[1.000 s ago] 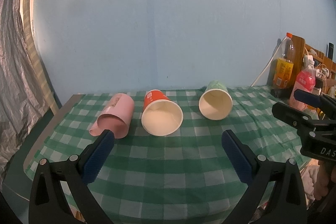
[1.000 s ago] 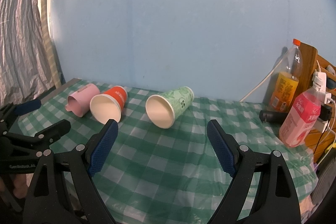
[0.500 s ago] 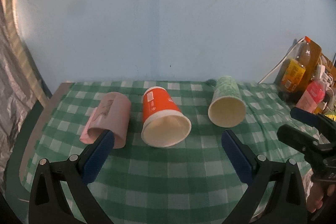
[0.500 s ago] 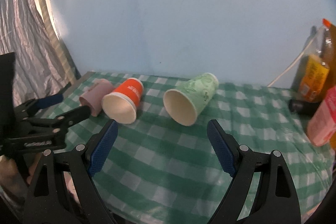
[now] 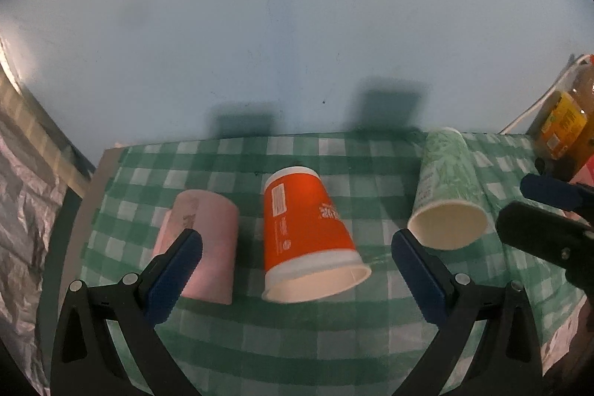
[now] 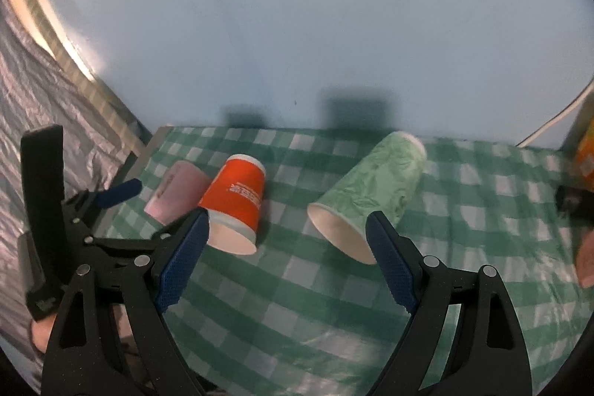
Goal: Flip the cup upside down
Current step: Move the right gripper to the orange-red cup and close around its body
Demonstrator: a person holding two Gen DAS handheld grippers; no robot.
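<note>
Plainly, both sets of jaws stand wide apart and hold nothing. The left gripper (image 5: 297,270) frames the orange paper cup (image 5: 308,240), which lies on its side on the bench with its open mouth toward the camera and its base toward the wall. One blue pad (image 5: 174,275) overlaps the pink cup (image 5: 202,244) in the left wrist view; whether it touches that cup I cannot tell. The right gripper (image 6: 286,262) hangs in front of the green patterned cup (image 6: 367,195), also on its side, mouth toward the camera and turned a little left.

All three cups lie in a row on the green checked tablecloth (image 5: 297,340), none yet mouth down. The pink and orange cups lie just beside each other; the green one lies apart to the right. Bottles (image 5: 560,125) stand at the bench's right end beside a white cable (image 5: 538,102).

Judging the risks: a thin paper wall could buckle under a hard squeeze, and a cup on its side may roll off if a pad nudges it first. The left pad could also catch the pink cup while closing on the orange one. The loose cloth may drag and wrinkle.
</note>
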